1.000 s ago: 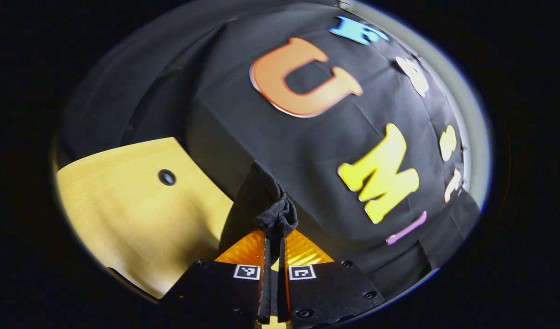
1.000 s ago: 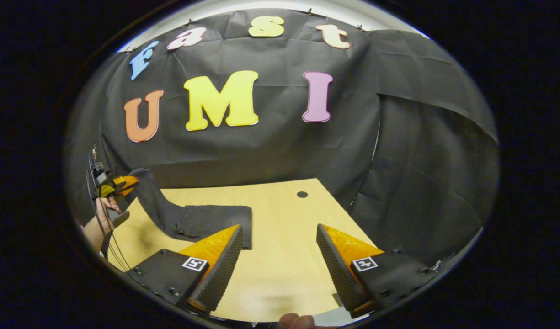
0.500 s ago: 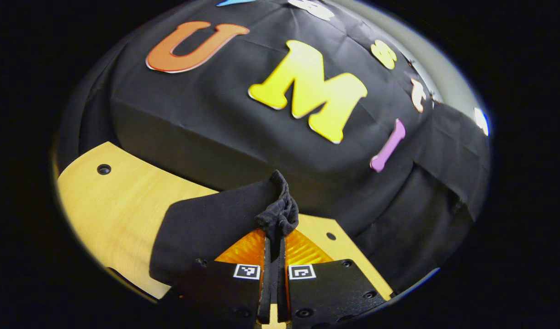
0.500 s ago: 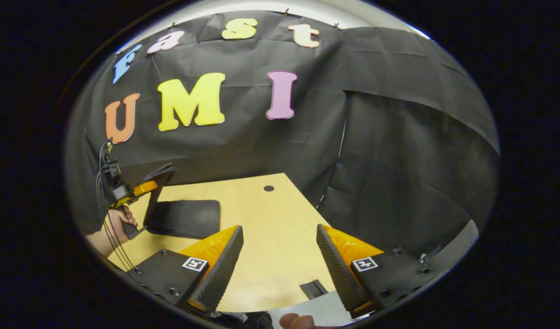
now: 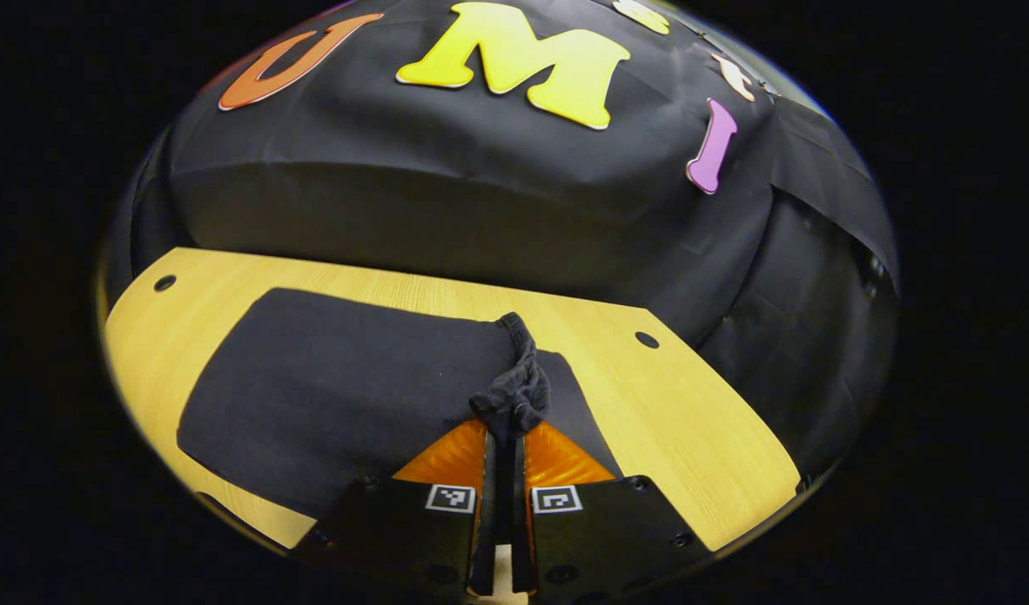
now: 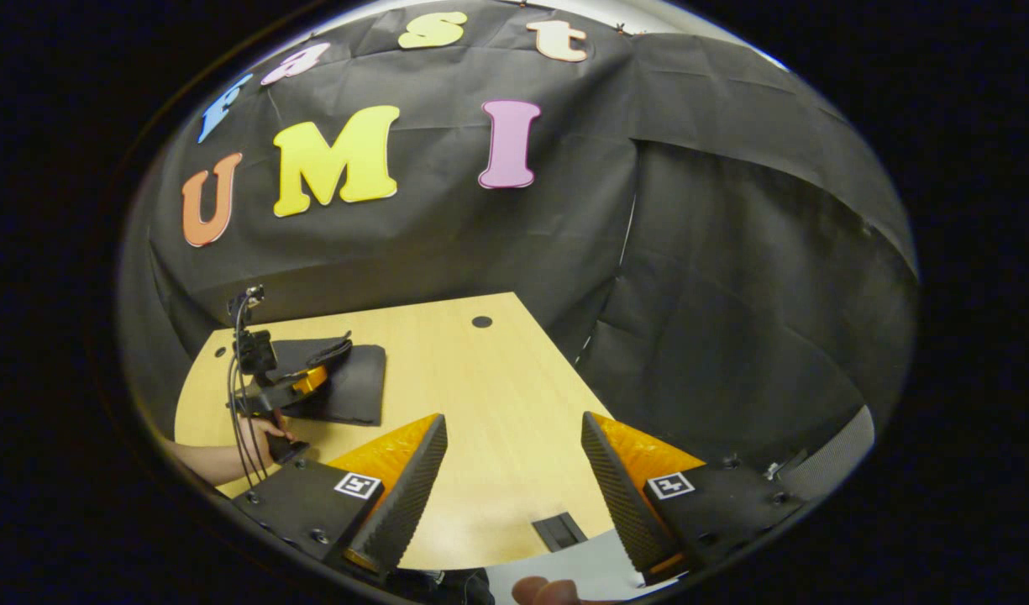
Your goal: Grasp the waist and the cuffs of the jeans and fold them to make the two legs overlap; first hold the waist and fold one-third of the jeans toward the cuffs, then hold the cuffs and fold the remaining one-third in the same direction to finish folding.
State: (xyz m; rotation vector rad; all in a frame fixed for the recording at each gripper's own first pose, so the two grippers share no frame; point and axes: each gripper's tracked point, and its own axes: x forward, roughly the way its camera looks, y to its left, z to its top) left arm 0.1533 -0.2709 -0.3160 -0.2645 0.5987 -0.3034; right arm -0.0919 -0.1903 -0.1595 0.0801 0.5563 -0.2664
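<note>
My left gripper [image 5: 504,433] is closed on a bunched edge of the jeans [image 5: 338,395]; I cannot tell if cuff or waist. My right gripper [image 6: 514,458] is wide open and holds nothing, over one table [image 6: 480,395].

left hand-held gripper [image 5: 504,437] pinched closed; right hand-held gripper [image 6: 514,458] spread wide.

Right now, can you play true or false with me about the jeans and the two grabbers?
1. The left gripper is pinching a bunched bit of the jeans. True.
2. The right gripper is squeezing the jeans. False: it is open over bare table, apart from them.
3. The jeans lie on a wooden table. True.
4. The jeans are bright red. False: they are dark.
</note>
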